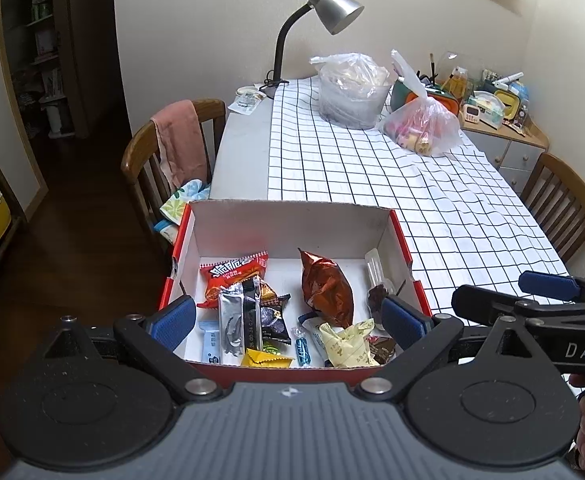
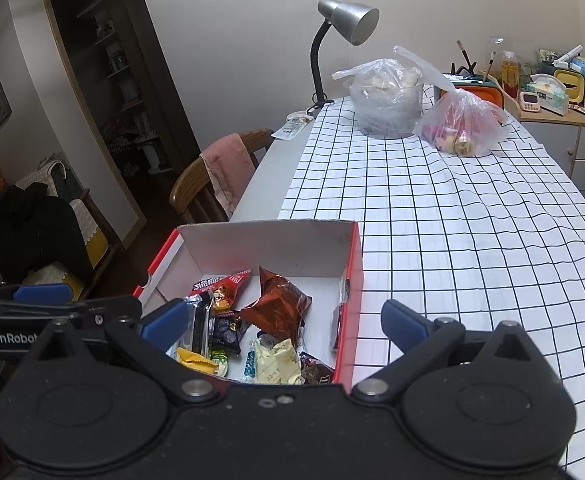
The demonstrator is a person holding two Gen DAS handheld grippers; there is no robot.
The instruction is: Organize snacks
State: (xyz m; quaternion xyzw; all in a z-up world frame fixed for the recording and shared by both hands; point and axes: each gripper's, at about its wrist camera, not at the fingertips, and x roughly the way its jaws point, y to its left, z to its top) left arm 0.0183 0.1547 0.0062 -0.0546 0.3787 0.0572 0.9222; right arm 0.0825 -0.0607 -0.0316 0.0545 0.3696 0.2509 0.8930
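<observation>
A red cardboard box (image 1: pixel 292 224) with a white inside stands at the table's near left corner. It holds several snacks: a red packet (image 1: pixel 232 276), a copper foil bag (image 1: pixel 324 292), a silver and black packet (image 1: pixel 238 320), a yellow sachet (image 1: pixel 266 358), a blue candy (image 1: pixel 302 346) and a pale yellow wrapped piece (image 1: pixel 350 344). My left gripper (image 1: pixel 288 320) hangs open over the box's near end, holding nothing. My right gripper (image 2: pixel 284 324) is open too, straddling the box's right wall (image 2: pixel 352 300), with the copper bag (image 2: pixel 276 308) ahead of it.
A checked tablecloth (image 1: pixel 372 176) covers most of the table. At its far end stand a silver desk lamp (image 1: pixel 332 8), a clear bag over a bucket (image 1: pixel 352 88) and a tied bag of snacks (image 1: pixel 424 124). Wooden chairs (image 1: pixel 164 152) flank the table; a cluttered cabinet (image 1: pixel 512 136) stands far right.
</observation>
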